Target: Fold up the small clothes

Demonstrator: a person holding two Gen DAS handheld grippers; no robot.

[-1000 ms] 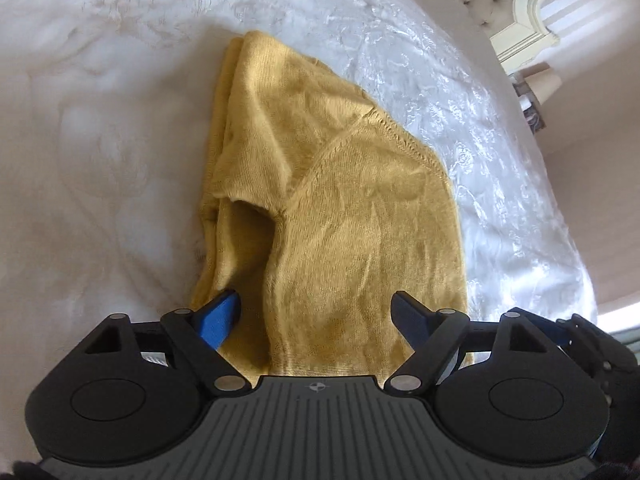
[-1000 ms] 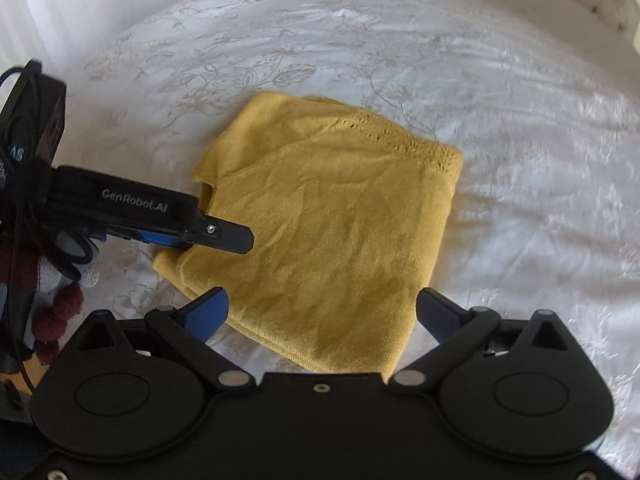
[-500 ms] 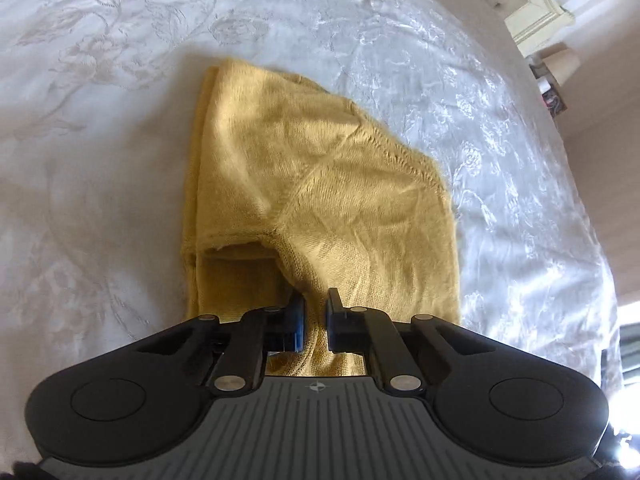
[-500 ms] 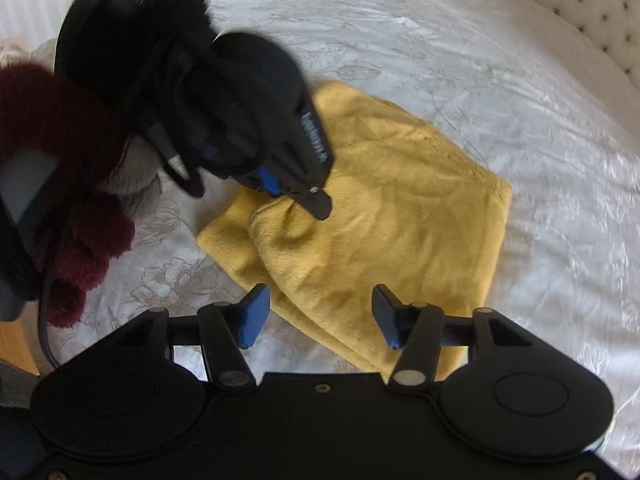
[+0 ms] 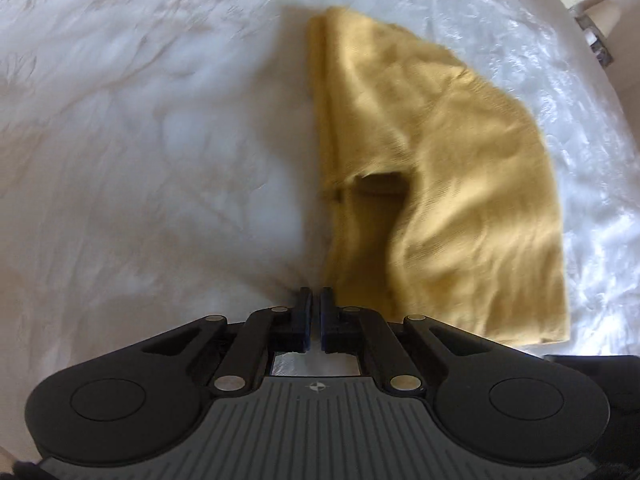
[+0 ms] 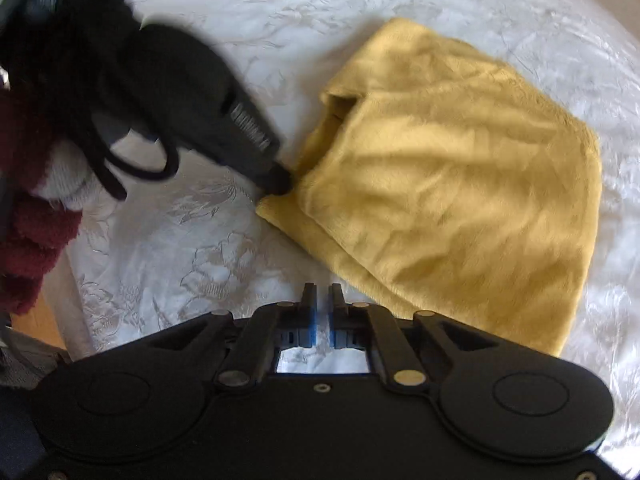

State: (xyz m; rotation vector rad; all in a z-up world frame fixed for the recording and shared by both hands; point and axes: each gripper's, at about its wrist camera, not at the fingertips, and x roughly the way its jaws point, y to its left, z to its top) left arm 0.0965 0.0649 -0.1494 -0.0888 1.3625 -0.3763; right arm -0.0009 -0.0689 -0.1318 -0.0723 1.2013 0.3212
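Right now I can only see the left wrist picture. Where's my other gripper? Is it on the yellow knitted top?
Observer: In the right wrist view, the right gripper sits at the near edge of the yellow knitted top. Its jaws have just been closing, and no cloth shows between them.
Operator: Did my left one catch the top?
Observer: Probably. Seen from that side, the left gripper meets the top's left corner with its tip, and creases fan out from there.
Operator: What's behind it?
Observer: A fluffy dark red sleeve, on the arm that holds the left gripper.
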